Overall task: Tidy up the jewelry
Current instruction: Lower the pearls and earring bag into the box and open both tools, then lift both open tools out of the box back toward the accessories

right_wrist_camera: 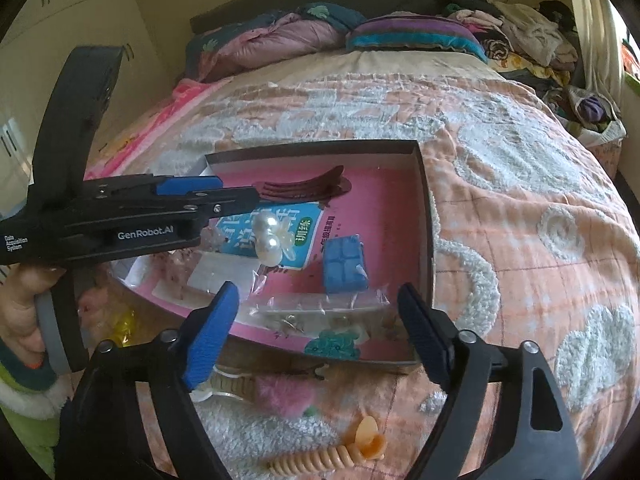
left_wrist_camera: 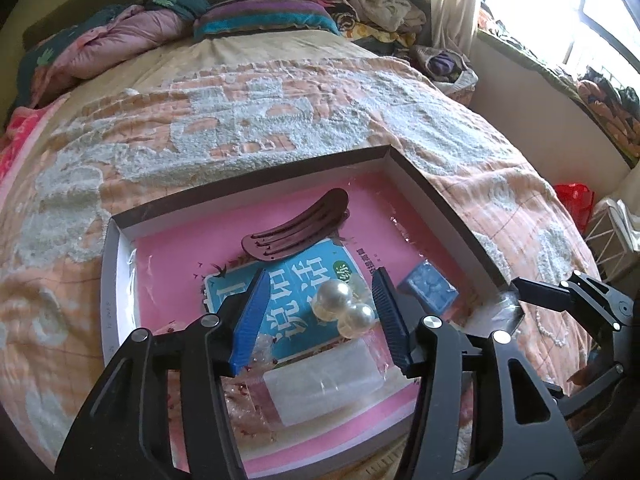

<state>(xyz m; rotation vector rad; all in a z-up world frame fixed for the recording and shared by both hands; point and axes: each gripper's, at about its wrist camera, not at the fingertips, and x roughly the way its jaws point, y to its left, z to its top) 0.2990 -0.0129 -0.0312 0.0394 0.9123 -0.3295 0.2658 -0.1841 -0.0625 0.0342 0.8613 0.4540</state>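
While the big white pearl hair ornament lies loose on the teal printed card inside the shallow pink-lined cardboard box on the bed, I have the left gripper hanging over it, jaws apart to either side and not pressing on it. I read this as a release, so I would lift straight up and keep the blue pads off the pearls. Around it lie a dark maroon curved hair clip, a small blue quilted box and a clear plastic case. My right gripper waits at the box's near edge, jaws wide and empty, above a peach spiral hair tie and a pink fuzzy clip on the orange-and-white bedspread, likely next.
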